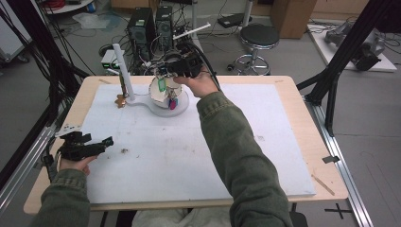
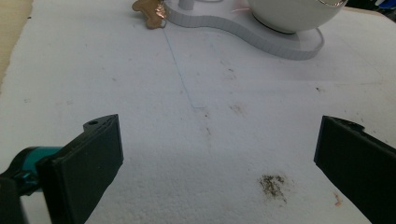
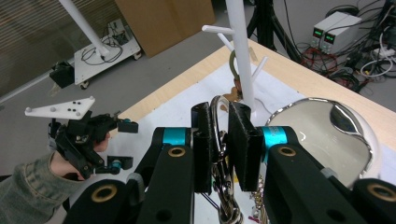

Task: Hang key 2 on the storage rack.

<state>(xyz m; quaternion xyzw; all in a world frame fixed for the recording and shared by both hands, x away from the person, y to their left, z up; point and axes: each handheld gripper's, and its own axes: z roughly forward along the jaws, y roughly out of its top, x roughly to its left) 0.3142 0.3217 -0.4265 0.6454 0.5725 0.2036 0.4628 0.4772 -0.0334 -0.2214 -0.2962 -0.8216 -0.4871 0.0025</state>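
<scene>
My right gripper is shut on a metal key ring, and keys and chains hang below the jaws. In the high view this gripper hovers over the white bowl, with a green tag and a pink tag dangling from the ring. A white peg stand rises just left of the bowl, and a brown charm hangs low on it. My left gripper rests near the mat's left edge, its jaws wide open over bare mat.
The bowl and peg stand share a white base at the back of the white mat. A dark stain marks the mat near the left gripper. Beyond the table's far edge stand computer towers and a stool.
</scene>
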